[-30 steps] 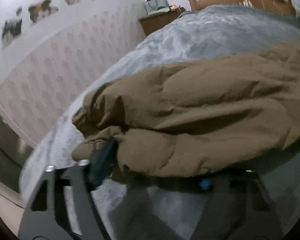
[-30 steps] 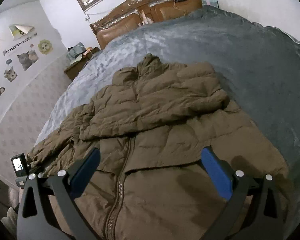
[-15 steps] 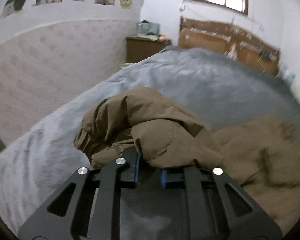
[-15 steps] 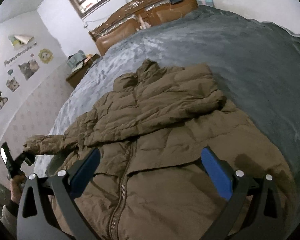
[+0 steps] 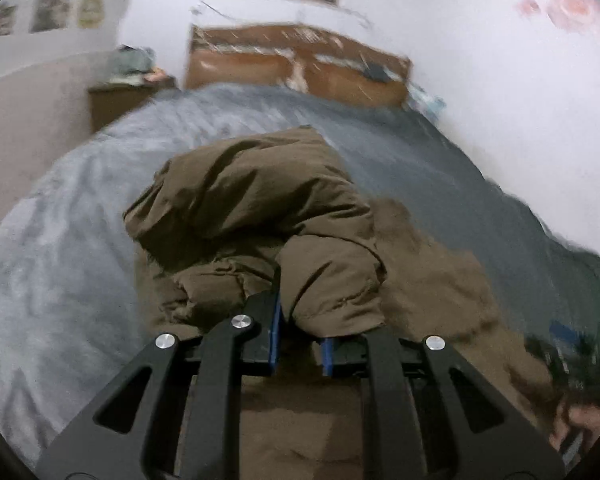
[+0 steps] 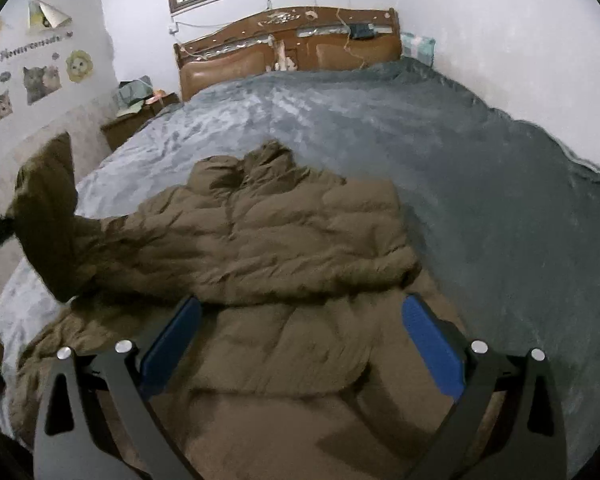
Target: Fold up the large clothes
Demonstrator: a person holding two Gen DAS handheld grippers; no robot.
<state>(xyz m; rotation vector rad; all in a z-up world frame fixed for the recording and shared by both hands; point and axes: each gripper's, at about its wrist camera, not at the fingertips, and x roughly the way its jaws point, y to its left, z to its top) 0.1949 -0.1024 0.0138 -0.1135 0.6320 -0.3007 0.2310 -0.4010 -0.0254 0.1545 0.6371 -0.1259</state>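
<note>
Jacket (image 6: 292, 240), a big brown padded one, lies spread front-up on the grey bedspread (image 6: 499, 208), hem towards the near edge and collar towards the far headboard (image 6: 288, 52). Nearest, the right gripper (image 6: 300, 344) hovers over the lower front with its blue pads (image 6: 431, 344) spread wide and nothing between them, apparently waiting its turn. To the left, the left gripper (image 5: 300, 336) has its fingers nearly together, pinched on the cuff end of the left sleeve (image 5: 260, 208), which is lifted clear of the bed and hangs bunched. I take the raised grip as the means of carrying that sleeve across the chest. The other sleeve (image 6: 319, 264) already lies folded across the front. Beyond, a nightstand (image 6: 140, 120) stands by the wall.
</note>
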